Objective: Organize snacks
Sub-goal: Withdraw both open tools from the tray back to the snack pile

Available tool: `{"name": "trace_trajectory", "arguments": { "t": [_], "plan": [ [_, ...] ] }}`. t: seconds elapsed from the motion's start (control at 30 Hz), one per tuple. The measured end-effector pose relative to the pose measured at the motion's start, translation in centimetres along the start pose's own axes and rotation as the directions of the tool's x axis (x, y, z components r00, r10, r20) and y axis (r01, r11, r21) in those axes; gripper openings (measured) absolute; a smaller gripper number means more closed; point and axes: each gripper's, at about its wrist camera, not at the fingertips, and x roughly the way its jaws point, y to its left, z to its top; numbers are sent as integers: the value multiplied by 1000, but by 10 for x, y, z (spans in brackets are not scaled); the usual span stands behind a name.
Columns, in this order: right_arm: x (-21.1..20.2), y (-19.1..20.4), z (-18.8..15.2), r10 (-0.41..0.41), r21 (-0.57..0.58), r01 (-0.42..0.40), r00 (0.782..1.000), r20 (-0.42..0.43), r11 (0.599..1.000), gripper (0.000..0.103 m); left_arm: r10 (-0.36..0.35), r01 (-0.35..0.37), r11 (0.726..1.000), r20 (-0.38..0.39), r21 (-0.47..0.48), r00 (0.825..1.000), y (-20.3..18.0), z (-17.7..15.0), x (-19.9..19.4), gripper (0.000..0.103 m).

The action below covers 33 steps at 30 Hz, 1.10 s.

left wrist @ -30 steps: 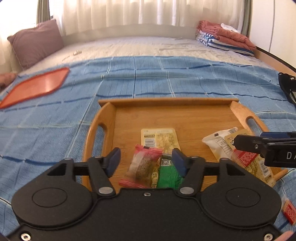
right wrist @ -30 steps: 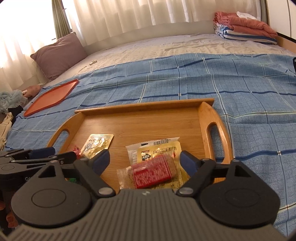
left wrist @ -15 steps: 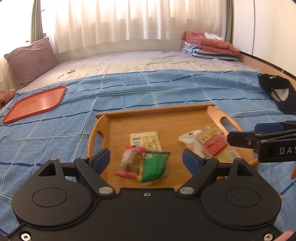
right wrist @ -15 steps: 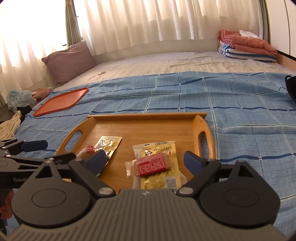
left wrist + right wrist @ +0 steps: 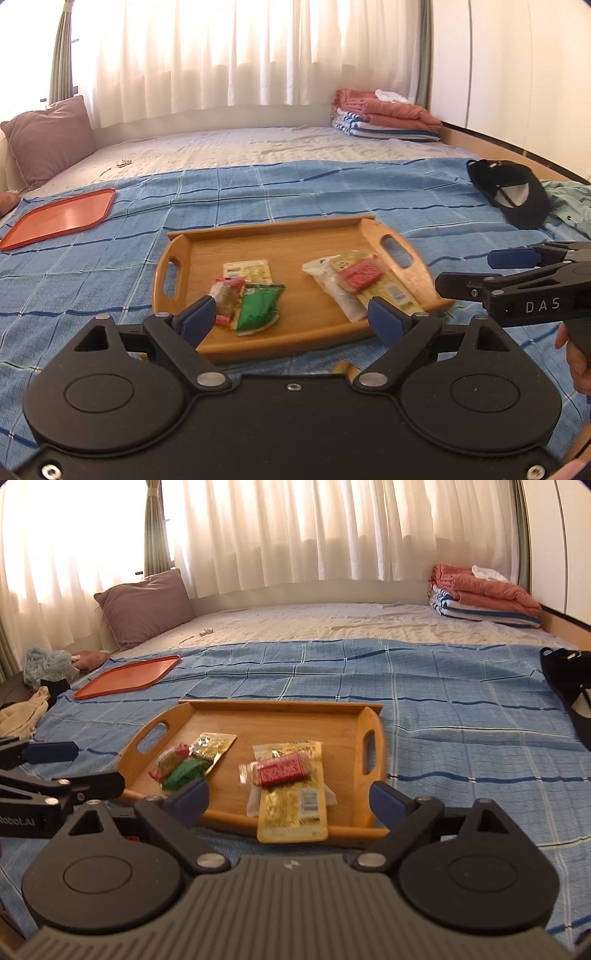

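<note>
A wooden tray [image 5: 280, 236] with two handles lies on the blue bedspread; it also shows in the right wrist view [image 5: 273, 720]. In it lie two piles of snacks. The left pile has a green packet [image 5: 258, 304] [image 5: 183, 770], a pink-wrapped snack [image 5: 225, 295] and a yellow packet [image 5: 248, 270]. The right pile has a red packet [image 5: 360, 275] [image 5: 282, 770] on a yellow packet [image 5: 291, 805] and a white one [image 5: 332, 291]. My left gripper [image 5: 291, 319] and my right gripper [image 5: 286, 799] are open and empty, held back from the tray's near edge.
An orange tray [image 5: 61, 218] [image 5: 129, 675] lies far left on the bedspread. A black cap [image 5: 513, 195] sits at the right. Folded blankets [image 5: 384, 118] and a mauve pillow [image 5: 48, 136] are at the back. The right gripper [image 5: 517, 284] shows at the left view's right edge.
Both grippers have pulled back and up from the tray, so the tray and snacks look smaller and farther. Both sets of jaws have opened wider. The snacks have stayed in the tray.
</note>
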Motion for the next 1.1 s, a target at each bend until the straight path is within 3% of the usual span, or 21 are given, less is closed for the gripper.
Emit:
{"name": "trace_trajectory", "arguments": {
  "t": [0.4, 0.8, 0.97, 1.1],
  "plan": [
    [-26, -16, -44, -43, -70, 44, 999, 13, 997, 100, -25, 25, 999, -5, 46, 1000, -28, -53, -28, 90],
    [-15, -30, -86, -92, -117, 83, 993, -76, 990, 100, -55, 59, 995, -53, 80, 997, -45, -101, -26, 89],
    [-6, -27, -93, -137, -178, 119, 986, -92, 977, 98, -84, 89, 994, -83, 58, 993, -48, -113, -18, 76],
    [1, -29, -94, -131, -155, 111, 984, -123, 982, 95, -97, 102, 994, -112, 40, 989, -49, -119, -8, 66]
  ]
}}
